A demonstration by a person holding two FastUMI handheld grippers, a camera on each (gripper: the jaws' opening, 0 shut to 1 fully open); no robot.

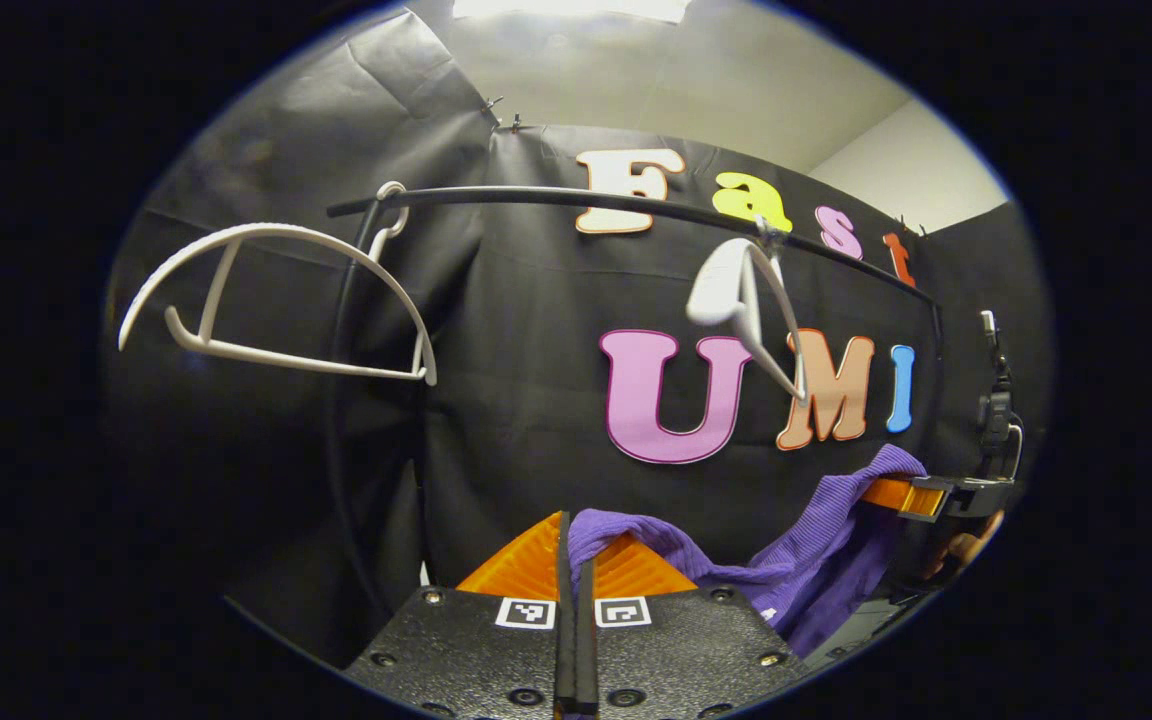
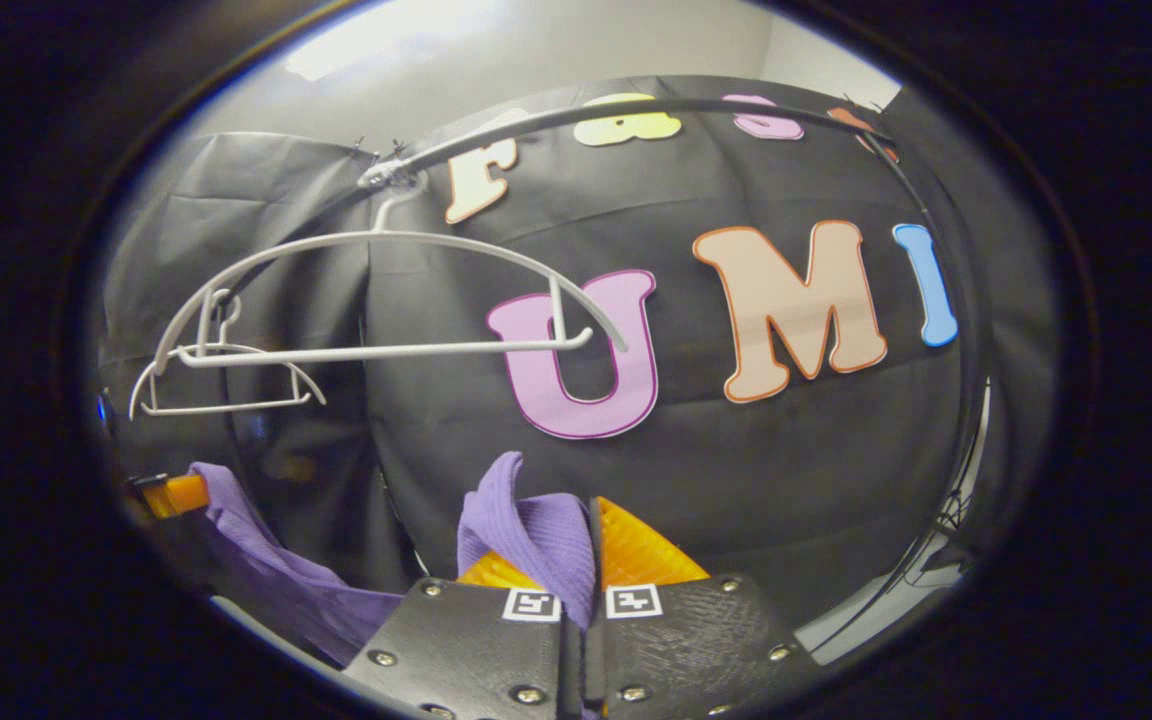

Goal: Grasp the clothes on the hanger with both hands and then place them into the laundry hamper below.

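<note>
A purple knit garment hangs slack between my two grippers, off the hangers. My left gripper is shut on one end of it; a fold of cloth sticks out past the fingertips. In the left gripper view my right gripper holds the other end at the far right, with a hand behind it. In the right gripper view my right gripper is shut on a bunch of the purple garment, and my left gripper shows at the far left with cloth trailing from it.
Two bare white hangers hang on a black curved rail above the grippers. In the right gripper view the nearer hanger is above left, the other hanger beyond it. Black cloth wall lies behind.
</note>
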